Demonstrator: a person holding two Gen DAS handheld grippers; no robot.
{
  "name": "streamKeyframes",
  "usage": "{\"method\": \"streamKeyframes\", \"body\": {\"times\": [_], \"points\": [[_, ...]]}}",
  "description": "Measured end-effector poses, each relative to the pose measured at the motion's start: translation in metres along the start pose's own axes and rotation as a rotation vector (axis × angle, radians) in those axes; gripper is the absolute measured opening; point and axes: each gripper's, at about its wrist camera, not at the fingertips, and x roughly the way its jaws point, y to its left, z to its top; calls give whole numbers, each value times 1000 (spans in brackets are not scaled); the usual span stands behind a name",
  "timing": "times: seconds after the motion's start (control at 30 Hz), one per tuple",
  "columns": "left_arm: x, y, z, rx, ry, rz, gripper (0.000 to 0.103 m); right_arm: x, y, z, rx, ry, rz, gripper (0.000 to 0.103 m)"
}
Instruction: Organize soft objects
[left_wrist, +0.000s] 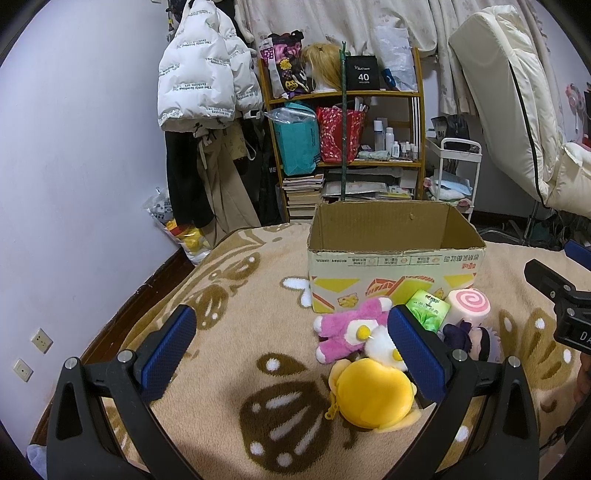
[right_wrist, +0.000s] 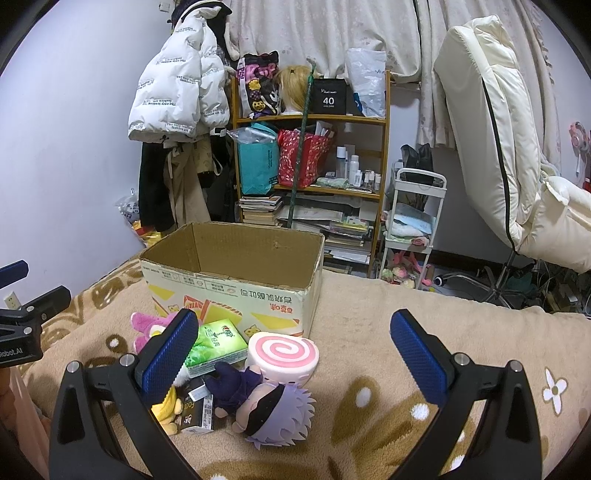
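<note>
An open cardboard box (left_wrist: 393, 273) (right_wrist: 236, 291) stands on the beige blanket, its inside showing nothing. In front of it lie a pink plush (left_wrist: 347, 325) (right_wrist: 147, 325), a yellow round plush (left_wrist: 373, 395), a green tissue pack (left_wrist: 428, 308) (right_wrist: 216, 345), a pink swirl roll cushion (left_wrist: 467, 304) (right_wrist: 282, 354) and a purple-haired doll (right_wrist: 266, 404) (left_wrist: 476, 341). My left gripper (left_wrist: 291, 347) is open, hovering just left of the pile. My right gripper (right_wrist: 293, 350) is open above the doll and the roll.
A wooden shelf (left_wrist: 343, 147) with bags, bottles and books stands behind the bed. A white trolley (right_wrist: 413, 225) and a tilted cream chair (right_wrist: 509, 147) are at the right. Coats (left_wrist: 207, 74) hang on the left wall. A dark small box (right_wrist: 197, 410) lies beside the doll.
</note>
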Motion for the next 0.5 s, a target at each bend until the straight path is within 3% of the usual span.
{"method": "streamKeyframes", "body": {"times": [0.23,0.5], "points": [[9,-4,6,9,25,-20,102,17,3,-5,16,41,34,103],[32,-16,9,35,125,-75,102,36,0,-3,58,136,58,103]]}}
